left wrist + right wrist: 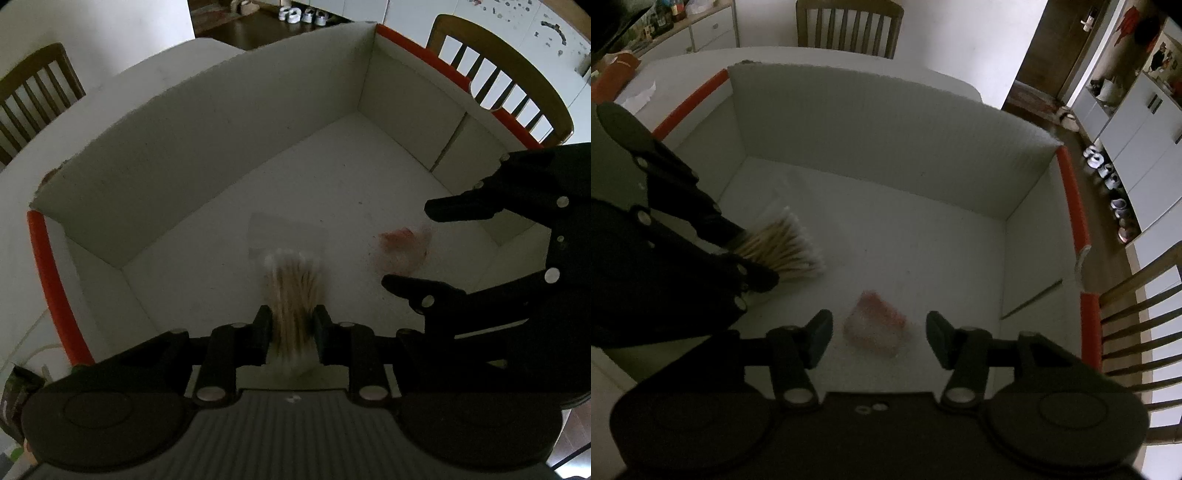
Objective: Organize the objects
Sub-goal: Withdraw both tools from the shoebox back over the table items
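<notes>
The left tongs (291, 328) sit closest to the lens, their pads pinching a bundle of cotton swabs (293, 295) near its lower end; the swabs' white tips fan out onto the floor of a white cardboard box (207, 147). From the right wrist view the same bundle (786, 247) lies towards the left wall of the box, with the left tongs (753, 258) pressed around it. The right tongs (879, 336) are spread, pads clear of a small reddish-white packet (875, 325) that rests on the box floor between them, blurred so its contents cannot be told. In the left wrist view the packet (404, 249) lies to the right of the swabs, apart from them, between the right tongs' fingers (461, 208). Orange strips (1071, 192) edge the box's lower walls. The box stands on a white bench (942, 85) with wooden chairs (849, 29) around it.
</notes>
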`<state>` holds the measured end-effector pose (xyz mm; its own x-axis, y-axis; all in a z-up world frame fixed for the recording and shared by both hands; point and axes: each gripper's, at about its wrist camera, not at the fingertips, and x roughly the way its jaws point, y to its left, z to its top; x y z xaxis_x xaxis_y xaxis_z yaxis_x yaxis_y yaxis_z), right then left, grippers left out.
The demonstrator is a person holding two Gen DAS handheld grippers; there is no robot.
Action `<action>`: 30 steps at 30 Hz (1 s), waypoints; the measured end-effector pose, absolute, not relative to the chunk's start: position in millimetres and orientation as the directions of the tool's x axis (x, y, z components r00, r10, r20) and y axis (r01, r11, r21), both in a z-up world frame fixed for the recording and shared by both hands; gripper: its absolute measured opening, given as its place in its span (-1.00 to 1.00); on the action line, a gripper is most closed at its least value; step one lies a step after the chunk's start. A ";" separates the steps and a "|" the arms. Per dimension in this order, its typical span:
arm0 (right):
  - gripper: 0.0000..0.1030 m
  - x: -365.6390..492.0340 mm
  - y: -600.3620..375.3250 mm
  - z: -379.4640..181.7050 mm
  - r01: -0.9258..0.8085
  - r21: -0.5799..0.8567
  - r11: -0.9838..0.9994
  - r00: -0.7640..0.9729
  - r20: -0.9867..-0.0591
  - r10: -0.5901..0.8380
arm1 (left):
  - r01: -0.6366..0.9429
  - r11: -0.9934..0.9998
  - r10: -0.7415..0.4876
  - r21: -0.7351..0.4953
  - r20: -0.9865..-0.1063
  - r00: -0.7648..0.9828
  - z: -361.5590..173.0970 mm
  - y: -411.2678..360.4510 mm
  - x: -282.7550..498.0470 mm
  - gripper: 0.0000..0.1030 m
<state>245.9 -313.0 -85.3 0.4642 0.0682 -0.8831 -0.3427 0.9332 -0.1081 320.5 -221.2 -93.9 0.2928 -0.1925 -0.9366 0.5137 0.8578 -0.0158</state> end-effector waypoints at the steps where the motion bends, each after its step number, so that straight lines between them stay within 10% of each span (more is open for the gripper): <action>1: 0.16 244.3 -313.7 -83.7 -0.342 -0.109 0.933 0.469 -0.880 0.069 | 0.510 0.860 -0.191 -0.012 -0.935 0.300 -93.1 -220.6 319.9 -0.48; 8: 0.23 236.8 -329.2 -72.0 -0.334 -0.100 0.937 0.499 -0.863 0.085 | 0.468 0.883 -0.231 -0.037 -0.903 0.363 -77.9 -209.1 313.8 -0.03; 30: 0.64 188.4 -320.6 -4.6 -0.336 -0.042 0.941 0.618 -0.764 0.186 | 0.420 0.903 -0.327 -0.089 -0.778 0.536 -2.8 -165.9 258.4 0.24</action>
<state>188.4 -320.6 -4.6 0.6179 0.1862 -0.7639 -0.3358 0.9410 -0.0422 258.4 -165.9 -2.8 0.5360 -0.3265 -0.7785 0.4204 0.9029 -0.0892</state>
